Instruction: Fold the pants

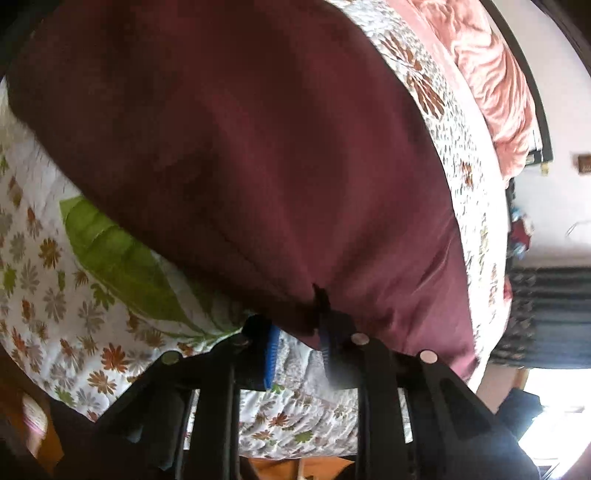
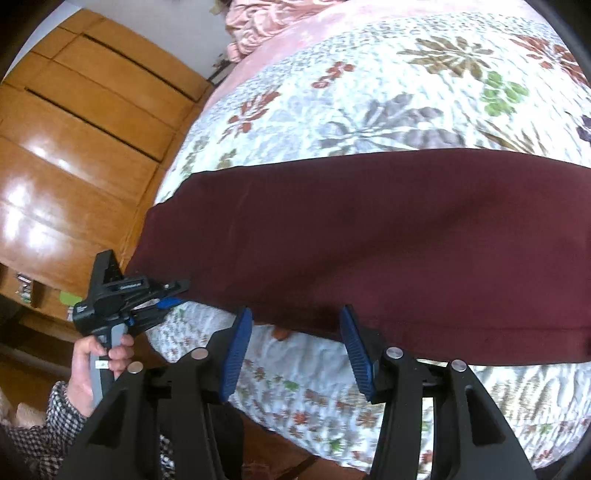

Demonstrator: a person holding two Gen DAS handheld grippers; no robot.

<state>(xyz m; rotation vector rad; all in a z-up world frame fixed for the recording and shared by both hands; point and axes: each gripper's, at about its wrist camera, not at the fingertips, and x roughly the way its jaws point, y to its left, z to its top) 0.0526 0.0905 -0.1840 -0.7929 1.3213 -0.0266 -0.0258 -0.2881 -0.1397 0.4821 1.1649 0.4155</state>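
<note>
Dark maroon pants (image 1: 258,155) lie folded flat across a floral quilt (image 1: 74,280) on the bed. In the left wrist view my left gripper (image 1: 297,332) sits at the pants' near edge, and the cloth puckers where the blue pads (image 1: 271,354) pinch it. The right wrist view shows the pants (image 2: 369,236) as a long band, with that left gripper (image 2: 173,301) at their left corner, held by a hand (image 2: 85,369) in a checked sleeve. My right gripper (image 2: 295,314) stands open at the near hem, and its blue pads (image 2: 236,354) touch no cloth.
A crumpled pink blanket (image 2: 258,26) lies at the far end of the bed. A wooden wardrobe (image 2: 74,147) stands to the left of the bed. A dark curtain (image 1: 546,314) and a bright window are to the right in the left wrist view.
</note>
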